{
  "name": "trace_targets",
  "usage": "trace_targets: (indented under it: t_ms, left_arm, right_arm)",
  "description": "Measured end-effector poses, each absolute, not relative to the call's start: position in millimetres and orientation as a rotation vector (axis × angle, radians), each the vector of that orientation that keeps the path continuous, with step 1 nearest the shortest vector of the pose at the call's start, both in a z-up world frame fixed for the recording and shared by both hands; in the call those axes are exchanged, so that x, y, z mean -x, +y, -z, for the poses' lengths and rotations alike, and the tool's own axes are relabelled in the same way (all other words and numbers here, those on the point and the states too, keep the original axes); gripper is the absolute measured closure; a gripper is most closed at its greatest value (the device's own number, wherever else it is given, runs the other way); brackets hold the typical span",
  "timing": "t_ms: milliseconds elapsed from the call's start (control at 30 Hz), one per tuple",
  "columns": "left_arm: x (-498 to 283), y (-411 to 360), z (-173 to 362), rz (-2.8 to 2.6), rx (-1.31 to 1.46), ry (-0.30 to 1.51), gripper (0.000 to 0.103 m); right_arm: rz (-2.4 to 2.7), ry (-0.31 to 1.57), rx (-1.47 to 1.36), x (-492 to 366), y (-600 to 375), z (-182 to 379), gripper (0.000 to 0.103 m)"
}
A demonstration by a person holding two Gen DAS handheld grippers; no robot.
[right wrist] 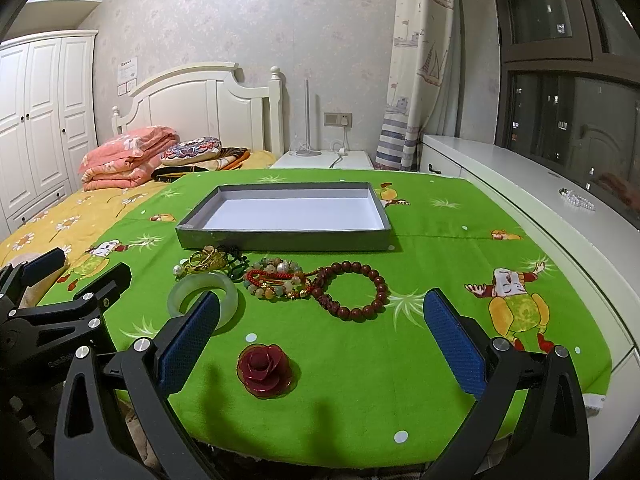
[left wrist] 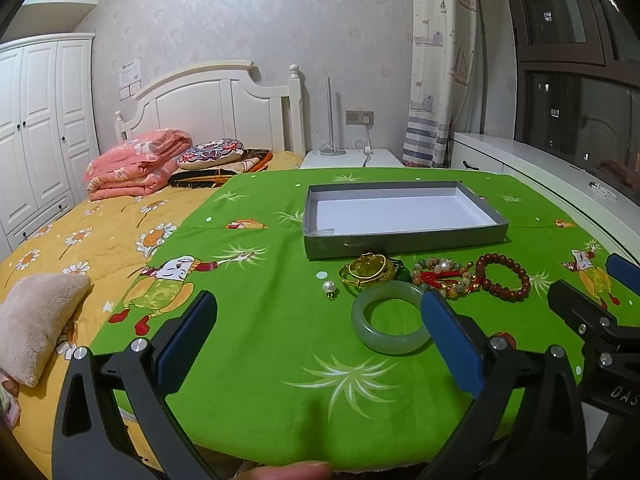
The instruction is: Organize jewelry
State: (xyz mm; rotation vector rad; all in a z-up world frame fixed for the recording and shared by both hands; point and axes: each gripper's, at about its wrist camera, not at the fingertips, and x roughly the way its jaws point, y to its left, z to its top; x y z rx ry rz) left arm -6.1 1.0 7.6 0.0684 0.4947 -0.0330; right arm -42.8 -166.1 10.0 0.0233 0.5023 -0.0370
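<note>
Jewelry heaped just before the near wall of the empty gray tray [right wrist: 384, 236], toward the table's far middle; nothing yet inside. Left gripper [left wrist: 320, 336] and right gripper [right wrist: 320, 336] both empty, jaws wide apart, hovering over the green cloth [left wrist: 256, 344] near the table's front edge. Best begun with the jade bangle [left wrist: 390, 326], nearest piece: one pad inside the ring, one outside, closed gently. Red rose ornament [right wrist: 264, 370] plain in the right view only; pearl charm [left wrist: 330, 288] clearer in the left.

Jade bangle [left wrist: 391, 326], gold bangles [left wrist: 368, 270], bead bracelets [right wrist: 352, 290] and rose [right wrist: 264, 368] lie before the empty grey tray [right wrist: 280, 236].
</note>
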Motion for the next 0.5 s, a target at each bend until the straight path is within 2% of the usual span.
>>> trace_targets:
  t_ms: [500]
  left_arm:
    - [9.6,3.2,-8.7,0.032,-0.074,0.49,0.004]
  right_arm:
    - [0.035,0.503,-0.027,42.8,-167.1,-9.8,0.007]
